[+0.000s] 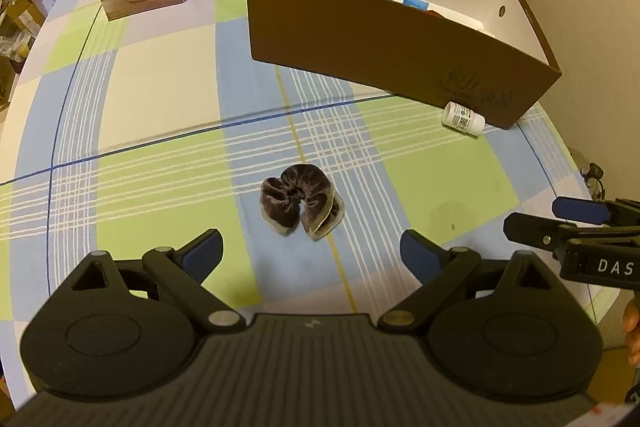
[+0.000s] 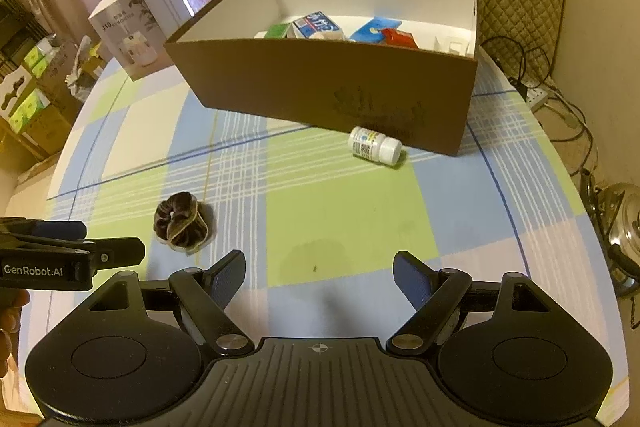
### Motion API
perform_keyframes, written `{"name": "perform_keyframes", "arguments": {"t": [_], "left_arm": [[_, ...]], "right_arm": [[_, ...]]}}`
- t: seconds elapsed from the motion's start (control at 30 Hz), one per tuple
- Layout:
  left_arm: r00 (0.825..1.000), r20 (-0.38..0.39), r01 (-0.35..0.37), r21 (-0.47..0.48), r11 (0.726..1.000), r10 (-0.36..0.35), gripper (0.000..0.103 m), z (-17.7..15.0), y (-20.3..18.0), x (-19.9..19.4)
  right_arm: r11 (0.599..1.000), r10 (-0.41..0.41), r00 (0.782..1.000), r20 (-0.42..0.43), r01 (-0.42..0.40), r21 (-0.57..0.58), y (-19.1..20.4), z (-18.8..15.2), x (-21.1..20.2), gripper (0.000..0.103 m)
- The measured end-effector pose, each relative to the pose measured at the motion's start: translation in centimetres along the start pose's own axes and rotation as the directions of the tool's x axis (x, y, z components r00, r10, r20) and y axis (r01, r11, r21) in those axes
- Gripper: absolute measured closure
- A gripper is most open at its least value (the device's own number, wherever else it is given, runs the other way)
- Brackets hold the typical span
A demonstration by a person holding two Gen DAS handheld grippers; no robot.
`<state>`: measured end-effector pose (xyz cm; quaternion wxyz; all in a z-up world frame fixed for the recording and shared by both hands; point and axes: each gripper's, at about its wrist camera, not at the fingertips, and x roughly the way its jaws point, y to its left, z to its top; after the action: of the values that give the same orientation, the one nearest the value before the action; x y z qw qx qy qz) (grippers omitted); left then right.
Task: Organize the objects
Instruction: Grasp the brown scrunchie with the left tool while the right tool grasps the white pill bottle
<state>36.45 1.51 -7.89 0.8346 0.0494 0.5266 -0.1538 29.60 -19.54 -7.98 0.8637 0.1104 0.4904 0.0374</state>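
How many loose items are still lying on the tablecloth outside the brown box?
2. The dark velvet scrunchie lies just ahead of the open left gripper. The white pill bottle lies on its side against the brown box front wall.

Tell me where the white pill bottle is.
The white pill bottle lies on its side on the checked tablecloth, right beside the brown box, at its front wall, far from the scrunchie.

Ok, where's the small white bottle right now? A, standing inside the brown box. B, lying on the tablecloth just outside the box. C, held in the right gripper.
B: the white bottle lies on its side on the tablecloth against the brown box front wall.
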Motion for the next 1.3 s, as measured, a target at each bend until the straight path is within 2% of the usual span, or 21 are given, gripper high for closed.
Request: {"name": "perform_keyframes", "arguments": {"t": [0.43,0.93,1.23,1.3], "left_arm": [[1.000,-0.004,-0.014,0.009,1.000,0.014,0.012,-0.7,0.1,2.8],[1.000,-0.009,-0.015,0.014,1.000,0.015,0.012,0.7,0.7,7.3],[0.999,-0.009,-0.040,0.036,0.999,0.041,0.024,1.8,0.9,9.1],[0.999,-0.003,-0.038,0.048,0.998,0.038,0.031,1.8,1.0,9.2]], "right_arm": [[0.999,-0.024,0.999,-0.038,0.026,0.041,-1.7,-0.4,1.5,0.025],[0.992,-0.080,0.994,-0.077,0.087,0.089,-4.0,0.2,3.5,0.025],[0.990,-0.072,0.995,-0.064,0.079,0.116,-4.4,1.2,4.8,0.025],[0.990,-0.072,0.996,-0.052,0.077,0.114,-4.3,1.7,5.1,0.025]]}}
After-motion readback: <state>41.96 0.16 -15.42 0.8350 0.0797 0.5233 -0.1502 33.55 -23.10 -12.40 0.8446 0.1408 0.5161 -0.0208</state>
